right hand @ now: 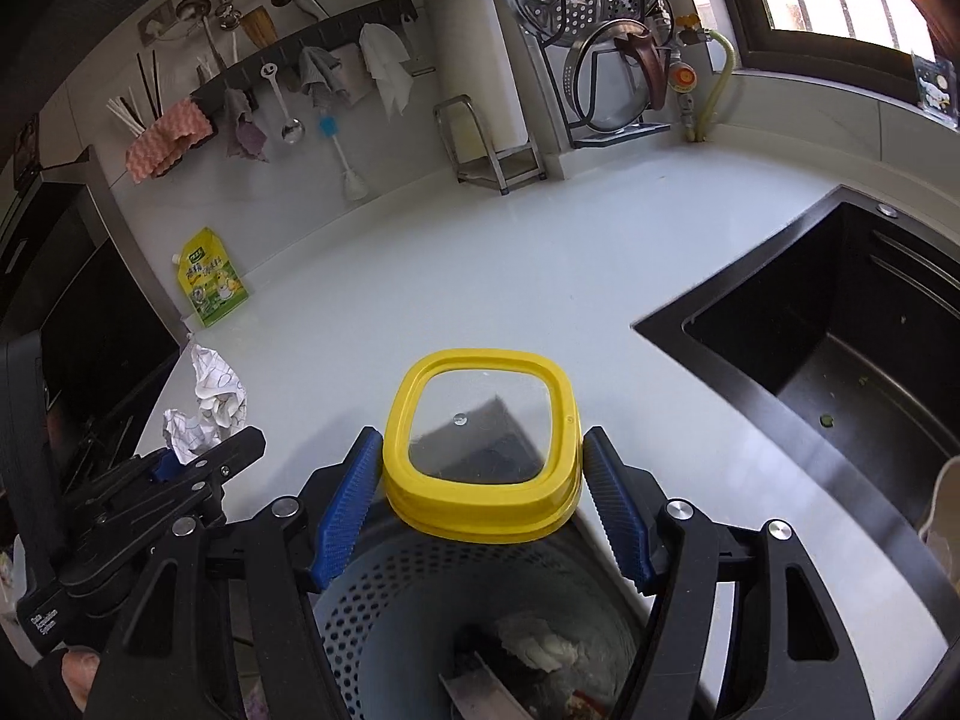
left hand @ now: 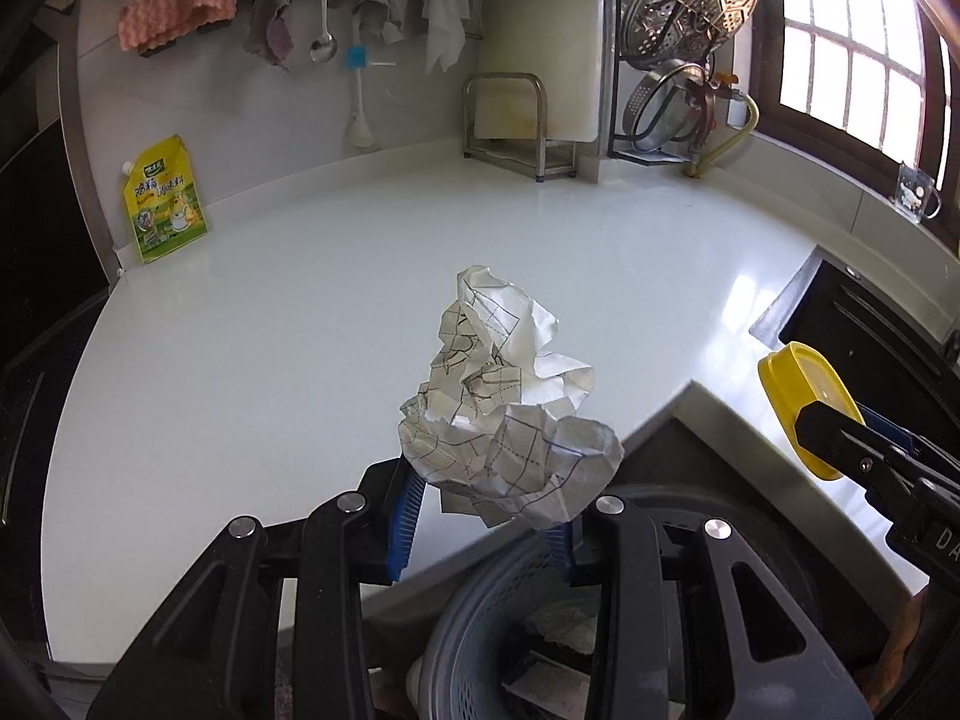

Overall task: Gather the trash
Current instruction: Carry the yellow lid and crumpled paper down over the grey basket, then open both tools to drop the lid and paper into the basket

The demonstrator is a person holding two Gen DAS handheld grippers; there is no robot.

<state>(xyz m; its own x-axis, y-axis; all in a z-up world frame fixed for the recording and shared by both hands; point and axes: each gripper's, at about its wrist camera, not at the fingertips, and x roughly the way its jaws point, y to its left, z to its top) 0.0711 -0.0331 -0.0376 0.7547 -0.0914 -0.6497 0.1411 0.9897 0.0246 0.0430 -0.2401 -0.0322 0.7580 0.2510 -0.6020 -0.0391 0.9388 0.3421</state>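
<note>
The left gripper (left hand: 486,504) is pinching a crumpled paper (left hand: 504,408) between its blue pads (left hand: 405,516), holding it in the air over the counter (left hand: 240,360) edge and just above the bin (left hand: 480,612). The paper is probably very light and soft, crushing rather than resisting, so a hold low on the wad is likely enough, though loose flaps are sticking up and could catch on the bin rim. The right gripper (right hand: 480,504) is clamping a yellow lid (right hand: 480,450) by its two opposite sides, fingers closed against the rim, and is holding it level above the same bin (right hand: 372,618) (some scraps are already lying inside). The lid looks stiff and smooth, with a clear centre panel, so gripping the thick yellow frame seems safer than the panel; it may slip if the squeeze eases. Both grippers are pointing forward and slightly down, side by side, near the sink (right hand: 840,360).
</note>
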